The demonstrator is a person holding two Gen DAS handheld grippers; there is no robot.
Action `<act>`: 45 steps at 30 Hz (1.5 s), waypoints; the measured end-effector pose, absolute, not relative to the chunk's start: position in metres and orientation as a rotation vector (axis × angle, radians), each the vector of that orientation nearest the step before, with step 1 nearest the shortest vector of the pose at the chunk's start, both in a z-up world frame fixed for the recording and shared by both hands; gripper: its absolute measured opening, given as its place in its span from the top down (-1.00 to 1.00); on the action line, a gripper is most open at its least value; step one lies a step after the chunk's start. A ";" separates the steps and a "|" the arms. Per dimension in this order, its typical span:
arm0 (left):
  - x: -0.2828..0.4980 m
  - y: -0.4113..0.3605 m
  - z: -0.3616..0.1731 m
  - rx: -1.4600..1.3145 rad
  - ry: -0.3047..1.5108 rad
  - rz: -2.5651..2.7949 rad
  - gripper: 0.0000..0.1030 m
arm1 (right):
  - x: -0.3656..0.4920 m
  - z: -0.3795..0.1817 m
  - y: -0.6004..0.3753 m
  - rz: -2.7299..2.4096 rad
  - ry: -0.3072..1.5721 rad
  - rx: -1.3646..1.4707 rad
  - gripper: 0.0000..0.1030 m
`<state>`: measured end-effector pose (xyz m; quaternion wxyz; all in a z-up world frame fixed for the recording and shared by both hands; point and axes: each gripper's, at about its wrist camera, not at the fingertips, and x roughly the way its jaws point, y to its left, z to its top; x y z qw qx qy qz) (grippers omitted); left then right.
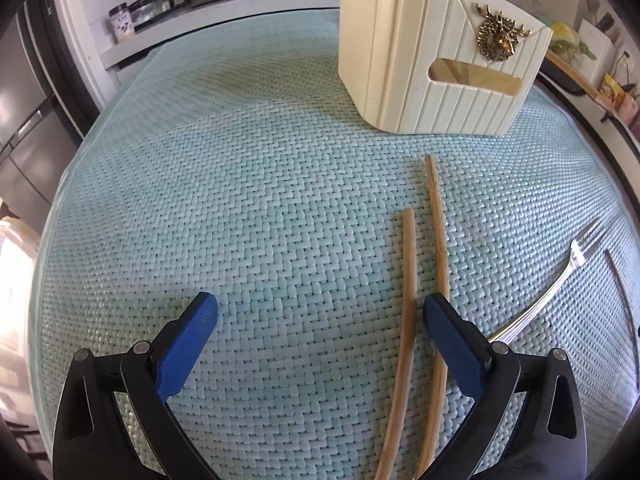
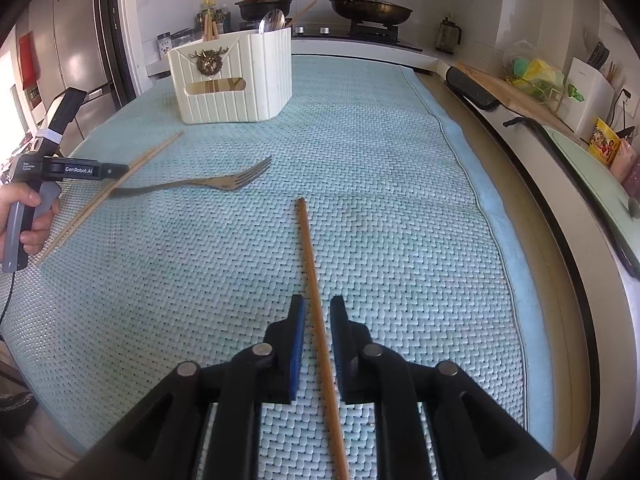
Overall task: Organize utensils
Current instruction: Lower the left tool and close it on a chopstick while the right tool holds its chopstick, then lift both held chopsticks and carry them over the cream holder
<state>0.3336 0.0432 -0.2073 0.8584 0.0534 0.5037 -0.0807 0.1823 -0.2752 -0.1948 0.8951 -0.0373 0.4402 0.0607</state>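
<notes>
Your left tool [image 1: 320, 312] is spread wide above the woven mat [image 1: 240, 200] on the worktop, its right finger [image 1: 452, 344] overlapping one of the two pale chopsticks [image 1: 408, 280] lying side by side. A fork [image 2: 200, 184] rests just beyond them, tines toward the right. Your right tool [image 2: 317, 312] straddles a darker chopstick [image 2: 310, 256] lying well apart from the pair; its fingers are narrowly parted, not touching it. At the mat's far end stands the cream utensil holder [image 2: 232, 76] (gold deer emblem on its front), holding chopsticks [image 2: 209, 28] and a spoon [image 2: 272, 20]. Behind it, pans sit on the stove [image 2: 360, 32].
</notes>
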 end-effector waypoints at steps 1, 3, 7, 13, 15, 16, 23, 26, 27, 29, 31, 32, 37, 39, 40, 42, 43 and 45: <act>0.334 0.042 -0.207 0.125 1.062 -0.176 -0.99 | 0.184 -0.194 -0.275 0.134 0.906 -0.075 0.07; 0.329 0.038 -0.207 0.151 1.066 -0.189 -0.99 | 0.190 -0.196 -0.276 0.153 0.914 -0.058 0.05; 0.319 0.038 -0.206 0.145 1.093 -0.223 -0.90 | 0.211 -0.210 -0.273 0.180 1.002 -0.078 0.06; 0.317 0.023 -0.197 0.194 1.126 -0.296 -0.11 | 0.246 -0.210 -0.263 0.231 1.075 -0.148 0.59; 0.318 0.011 -0.196 0.221 1.136 -0.326 0.20 | 0.260 -0.209 -0.257 0.237 1.090 -0.189 0.85; 0.318 0.005 -0.195 0.232 1.141 -0.346 0.43 | 0.266 -0.209 -0.255 0.243 1.093 -0.198 0.88; 0.322 -0.009 -0.189 0.239 1.089 -0.341 0.91 | 0.302 -0.203 -0.251 0.275 1.070 -0.131 0.88; 0.318 0.005 -0.165 0.150 1.015 -0.330 0.91 | 0.307 -0.180 -0.260 0.295 0.983 -0.031 0.88; 0.315 0.009 -0.154 0.129 0.985 -0.324 0.91 | 0.305 -0.168 -0.263 0.302 0.945 -0.006 0.88; 0.310 0.022 -0.129 0.084 0.923 -0.319 0.91 | 0.299 -0.145 -0.265 0.321 0.872 0.025 0.88; 0.300 0.033 -0.103 0.046 0.863 -0.321 0.91 | 0.290 -0.120 -0.267 0.340 0.800 0.047 0.88; 0.296 0.037 -0.092 0.032 0.833 -0.320 0.91 | 0.284 -0.108 -0.268 0.349 0.765 0.057 0.88; 0.266 0.063 -0.051 -0.033 0.690 -0.336 0.91 | 0.249 -0.060 -0.275 0.381 0.604 0.109 0.88; 0.247 0.069 -0.041 -0.054 0.629 -0.338 0.91 | 0.233 -0.047 -0.276 0.405 0.529 0.144 0.88; 0.246 0.072 -0.039 -0.064 0.608 -0.336 0.90 | 0.227 -0.042 -0.277 0.416 0.494 0.155 0.88; 0.241 0.072 -0.034 -0.077 0.585 -0.337 0.90 | 0.215 -0.036 -0.276 0.420 0.447 0.150 0.88; 0.238 0.065 -0.028 -0.083 0.583 -0.341 0.90 | 0.212 -0.034 -0.274 0.421 0.435 0.139 0.88; 0.234 0.066 -0.027 -0.090 0.573 -0.341 0.90 | 0.211 -0.032 -0.271 0.425 0.433 0.129 0.88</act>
